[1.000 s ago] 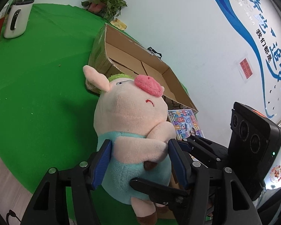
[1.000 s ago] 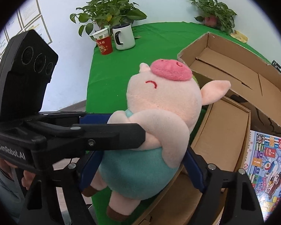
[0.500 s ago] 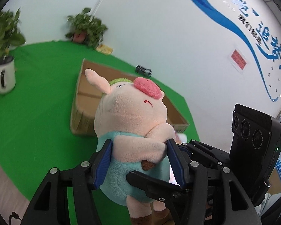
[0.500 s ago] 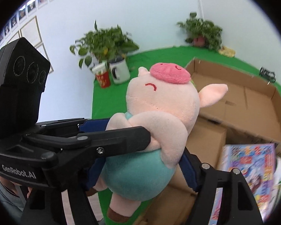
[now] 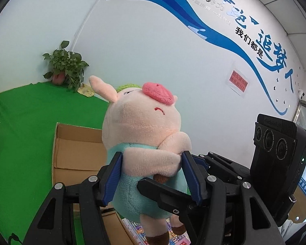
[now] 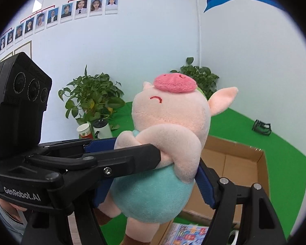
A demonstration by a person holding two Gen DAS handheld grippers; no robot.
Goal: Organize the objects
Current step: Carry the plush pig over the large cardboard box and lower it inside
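A plush pig (image 5: pixel 140 134) with a pink snout and teal body is held upright in the air. My left gripper (image 5: pixel 153 175) is shut on its belly and arm from both sides. My right gripper (image 6: pixel 153 175) is shut on the same pig (image 6: pixel 169 126), crossing my left gripper's fingers (image 6: pixel 116 161). An open cardboard box (image 5: pixel 75 149) lies below and behind the pig on the green cloth; it also shows in the right wrist view (image 6: pixel 238 163).
A colourful board-game box (image 6: pixel 185 234) lies below the pig. Potted plants (image 5: pixel 65 69) (image 6: pixel 91 100), a white mug (image 6: pixel 102 128) and a paper cup (image 6: pixel 84 129) stand at the table's far edges. A small black object (image 6: pixel 262 126) rests on the green cloth (image 6: pixel 285 149).
Both grippers have lifted the pig well above the box and tilted upward; the box and game now sit lower in view and more wall shows.
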